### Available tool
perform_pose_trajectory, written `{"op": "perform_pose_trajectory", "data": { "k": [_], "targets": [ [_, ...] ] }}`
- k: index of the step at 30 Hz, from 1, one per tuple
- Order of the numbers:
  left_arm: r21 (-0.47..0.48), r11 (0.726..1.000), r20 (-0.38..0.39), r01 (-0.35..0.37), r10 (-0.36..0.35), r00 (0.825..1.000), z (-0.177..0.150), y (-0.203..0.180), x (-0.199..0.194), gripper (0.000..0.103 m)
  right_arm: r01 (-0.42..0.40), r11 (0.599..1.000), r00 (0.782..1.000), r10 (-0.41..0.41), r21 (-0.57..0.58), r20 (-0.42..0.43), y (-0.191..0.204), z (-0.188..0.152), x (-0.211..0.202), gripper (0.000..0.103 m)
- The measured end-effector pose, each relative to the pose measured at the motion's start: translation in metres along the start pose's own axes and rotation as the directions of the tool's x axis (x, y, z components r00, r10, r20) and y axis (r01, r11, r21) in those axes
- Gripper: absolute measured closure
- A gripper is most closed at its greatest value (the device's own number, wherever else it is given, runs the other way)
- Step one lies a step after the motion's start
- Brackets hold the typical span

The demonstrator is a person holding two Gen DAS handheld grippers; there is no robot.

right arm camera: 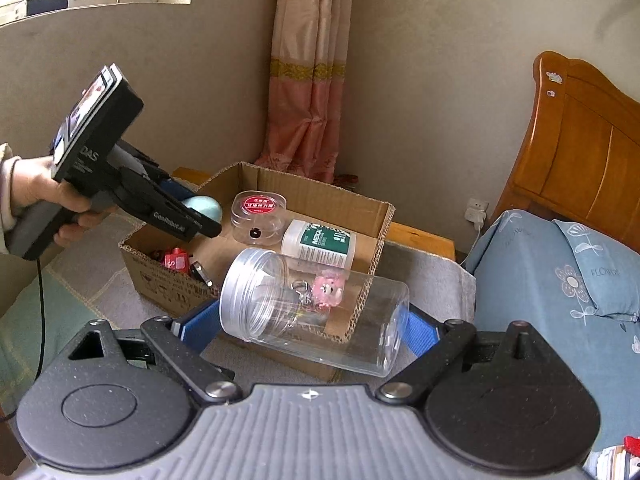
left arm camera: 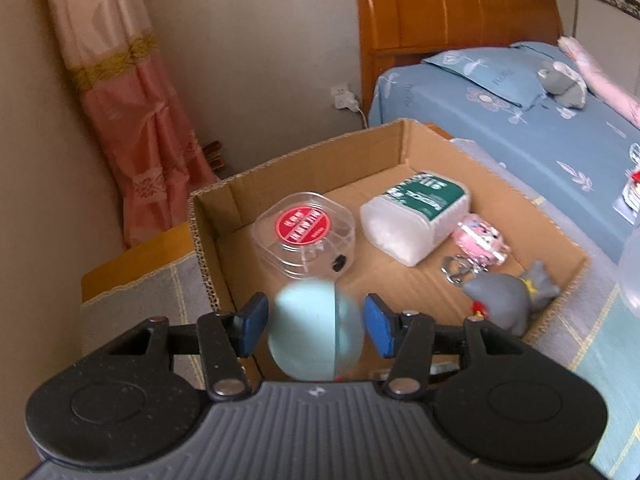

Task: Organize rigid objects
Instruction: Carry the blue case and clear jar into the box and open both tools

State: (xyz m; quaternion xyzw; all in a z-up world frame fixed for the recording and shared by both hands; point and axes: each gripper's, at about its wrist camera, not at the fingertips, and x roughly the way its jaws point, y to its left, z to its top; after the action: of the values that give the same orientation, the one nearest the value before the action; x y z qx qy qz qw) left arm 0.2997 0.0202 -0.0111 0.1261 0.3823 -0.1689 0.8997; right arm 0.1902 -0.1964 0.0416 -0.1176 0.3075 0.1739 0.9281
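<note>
- Left wrist view: left gripper (left arm camera: pixel 316 326) spread over the near end of the cardboard box (left arm camera: pixel 404 136), blue pads (left arm camera: pixel 378 330) standing just clear of a pale blue ball (left arm camera: pixel 316 330) on both sides.
- Ball blurred between the jaws, seemingly loose rather than pinched; contact hard to judge through the smear.
- Below and ahead in the box: round clear case with a red label (left arm camera: pixel 306 236), white tub with a green label (left arm camera: pixel 416 216), pink keychain charm (left arm camera: pixel 480 244), grey toy figure (left arm camera: pixel 508 298).
- Ball's landing spot straight down, near box corner hidden behind the ball and gripper body.
- Right wrist view: right gripper (right arm camera: pixel 308 332) clamped on a clear plastic jar (right arm camera: pixel 316 312), one pad at the lidded end, the other at the base.
- Jar lying on its side, long axis running left to right across the fingers, held above the box's near wall (right arm camera: pixel 168 280).
- Box lying straight ahead of the jar, so forward and down to place it.
- Left gripper (right arm camera: pixel 200 220) nearer the box's far-left corner, ball (right arm camera: pixel 206 208) partly hidden by its fingers.
- Red items (right arm camera: pixel 176 260) in the near corner too cut off to name.
</note>
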Motion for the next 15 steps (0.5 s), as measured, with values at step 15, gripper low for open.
{"op": "perform_pose_trajectory", "data": {
  "k": [15],
  "targets": [
    [-0.099, 0.991, 0.074, -0.091, 0.098, 0.992, -0.027, 0.017, -0.068, 0.005, -0.07, 0.997, 0.997, 0.071, 0.009, -0.034, 0.019, 0.05, 0.053, 0.007]
  ]
}}
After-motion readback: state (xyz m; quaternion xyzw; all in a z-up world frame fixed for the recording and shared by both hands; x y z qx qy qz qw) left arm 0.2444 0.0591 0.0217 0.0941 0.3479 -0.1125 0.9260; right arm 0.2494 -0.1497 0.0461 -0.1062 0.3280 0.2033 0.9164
